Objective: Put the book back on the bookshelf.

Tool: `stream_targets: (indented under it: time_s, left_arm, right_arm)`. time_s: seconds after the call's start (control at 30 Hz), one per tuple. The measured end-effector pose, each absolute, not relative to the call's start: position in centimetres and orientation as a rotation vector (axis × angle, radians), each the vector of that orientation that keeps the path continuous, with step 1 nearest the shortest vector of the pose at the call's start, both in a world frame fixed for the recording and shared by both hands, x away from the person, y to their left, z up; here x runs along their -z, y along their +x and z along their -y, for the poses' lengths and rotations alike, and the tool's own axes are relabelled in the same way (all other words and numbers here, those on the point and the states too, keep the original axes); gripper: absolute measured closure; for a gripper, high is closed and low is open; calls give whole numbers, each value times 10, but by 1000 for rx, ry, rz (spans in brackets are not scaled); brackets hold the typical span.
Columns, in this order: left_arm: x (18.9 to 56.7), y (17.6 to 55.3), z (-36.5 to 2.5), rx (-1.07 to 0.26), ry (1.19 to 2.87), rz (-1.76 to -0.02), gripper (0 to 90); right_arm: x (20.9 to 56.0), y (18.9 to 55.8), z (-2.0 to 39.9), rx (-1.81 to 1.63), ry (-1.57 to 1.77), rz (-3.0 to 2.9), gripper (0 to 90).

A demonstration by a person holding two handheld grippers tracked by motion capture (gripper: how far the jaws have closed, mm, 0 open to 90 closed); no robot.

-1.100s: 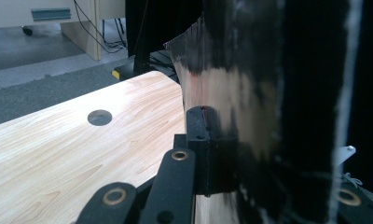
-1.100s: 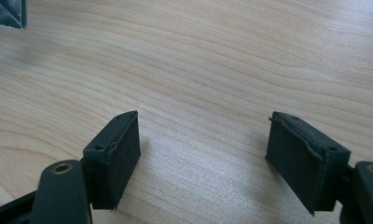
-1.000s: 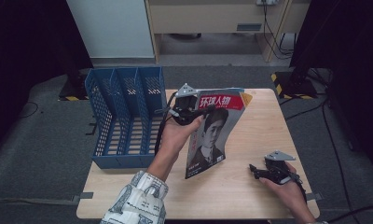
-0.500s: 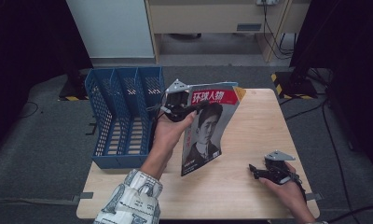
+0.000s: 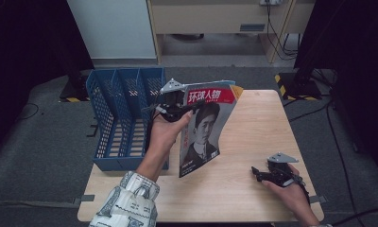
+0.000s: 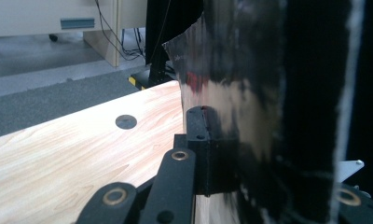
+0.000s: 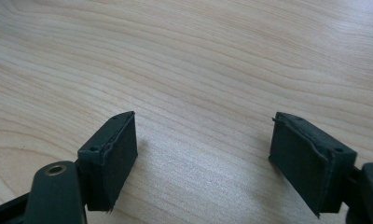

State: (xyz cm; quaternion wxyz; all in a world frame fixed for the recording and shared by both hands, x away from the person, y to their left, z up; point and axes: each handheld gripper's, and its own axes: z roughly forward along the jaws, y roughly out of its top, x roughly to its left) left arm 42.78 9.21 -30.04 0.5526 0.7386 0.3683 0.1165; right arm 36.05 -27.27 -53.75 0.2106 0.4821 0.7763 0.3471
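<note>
Seen from the high view: a glossy magazine with a red title band and a portrait on its cover (image 5: 203,130), held upright above the light wooden worktop (image 5: 253,189), its lower corner close to the wood, just right of the blue mesh plastic file rack with three slots (image 5: 123,118) at the worktop's left end. Left gripper (image 5: 177,105) raised in the left hand (image 5: 163,135), jaws pinching the magazine's upper left edge under the title band. Patterned sleeve (image 5: 125,205) at the bottom edge. Right gripper (image 5: 260,174) resting low in the right hand (image 5: 291,194) near the worktop's front right corner, well apart from the magazine. From the left gripper view: black jaws pressed on the shiny, bowed cover (image 6: 240,93), a dark round spot (image 6: 126,122) on the wood behind. From the right gripper view: jaws spread wide with nothing between, bare wood grain (image 7: 198,60) below
</note>
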Motion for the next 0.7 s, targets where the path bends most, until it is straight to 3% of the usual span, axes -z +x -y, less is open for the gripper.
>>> stream_targets:
  time_s: [0.7]
  left_arm:
    - [283, 420, -115, -309, 1719, -896, 869]
  right_arm:
    - [538, 360, 272, -969, 1328, -2165, 232]
